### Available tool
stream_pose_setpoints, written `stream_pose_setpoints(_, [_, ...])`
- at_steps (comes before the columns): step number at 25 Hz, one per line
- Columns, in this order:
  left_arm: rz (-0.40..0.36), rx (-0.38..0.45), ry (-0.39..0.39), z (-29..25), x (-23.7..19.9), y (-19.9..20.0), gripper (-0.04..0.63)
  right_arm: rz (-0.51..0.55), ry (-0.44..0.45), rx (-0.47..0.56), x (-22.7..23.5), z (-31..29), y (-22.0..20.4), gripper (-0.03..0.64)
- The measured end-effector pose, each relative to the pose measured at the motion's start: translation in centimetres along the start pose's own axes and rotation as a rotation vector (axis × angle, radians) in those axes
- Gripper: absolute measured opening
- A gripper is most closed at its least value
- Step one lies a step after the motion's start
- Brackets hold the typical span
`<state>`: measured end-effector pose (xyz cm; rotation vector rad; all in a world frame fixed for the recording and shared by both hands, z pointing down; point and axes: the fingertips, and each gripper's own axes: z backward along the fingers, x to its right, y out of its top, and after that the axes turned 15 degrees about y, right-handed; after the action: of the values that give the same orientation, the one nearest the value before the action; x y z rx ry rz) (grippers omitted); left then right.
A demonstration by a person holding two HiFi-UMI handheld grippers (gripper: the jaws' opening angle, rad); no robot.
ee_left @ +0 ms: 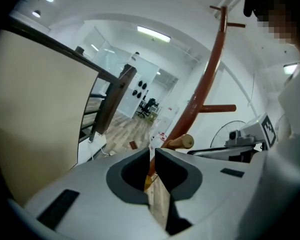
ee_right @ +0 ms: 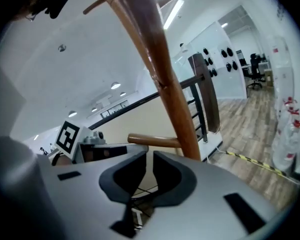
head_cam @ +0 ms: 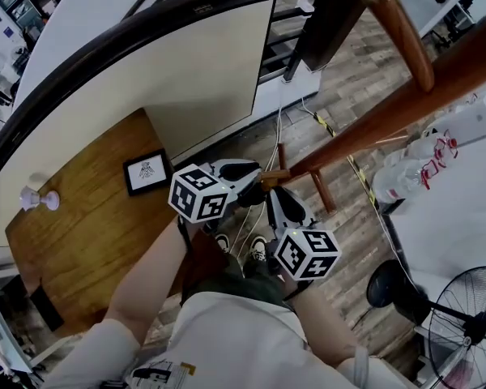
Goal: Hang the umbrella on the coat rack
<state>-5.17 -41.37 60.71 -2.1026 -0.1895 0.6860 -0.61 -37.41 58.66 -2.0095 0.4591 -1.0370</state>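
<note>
A reddish-brown wooden coat rack pole (head_cam: 389,112) slants across the head view, with a rounded peg (head_cam: 398,31) high on it and a short low peg (head_cam: 274,175) near the floor. My left gripper (head_cam: 255,181) sits just left of that low peg, jaws together with nothing between them. My right gripper (head_cam: 274,199) is right below the peg, jaws also together and empty. The left gripper view shows the pole (ee_left: 205,84) and the peg (ee_left: 180,142) past my left gripper (ee_left: 152,156). My right gripper (ee_right: 150,159) faces the pole (ee_right: 160,69). No umbrella is discernible.
A wooden table (head_cam: 89,225) at the left carries a framed picture (head_cam: 147,172) and a small white object (head_cam: 36,199). A pale panel (head_cam: 186,79) leans behind it. Cables (head_cam: 267,148) run on the floor. Bottles (head_cam: 413,173) and a fan (head_cam: 462,322) stand at the right.
</note>
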Motion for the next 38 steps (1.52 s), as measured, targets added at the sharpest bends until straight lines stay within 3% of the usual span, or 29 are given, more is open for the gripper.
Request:
stream_pose_setpoints(4, [0.051, -0.001, 0.093, 0.8, -2.0, -0.1, 0.054, -0.018, -0.003, -0.008, -0.3, 1.1, -0.6, 0.052])
stream_pose_setpoints(12, [-0.045, 0.061, 0.194, 6.1, -1.5, 2.3, 0.054, 0.045, 0.058, -0.011, -4.2, 2.6, 2.0, 0.038])
stream_pose_setpoints(14, [-0.045, 0.082, 0.206, 7.7, -0.8, 3.4, 0.043, 0.061, 0.09, -0.008, -5.8, 3.0, 3.2, 0.005])
stream_pose_setpoints(17, [-0.039, 0.128, 0.225, 10.2, 0.2, 5.9, 0.043, 0.096, 0.146, 0.01, -8.5, 3.6, 5.6, 0.005])
stream_pose_setpoints(29, [-0.25, 0.402, 0.283, 21.8, 7.6, 17.0, 0.032, 0.316, 0.303, 0.147, -18.1, 9.0, 16.3, 0.005])
stream_pose_setpoints(38, [-0.373, 0.476, 0.289, 26.8, 13.2, 19.8, 0.031, 0.493, 0.302, 0.242, -20.9, 15.5, 21.5, 0.003])
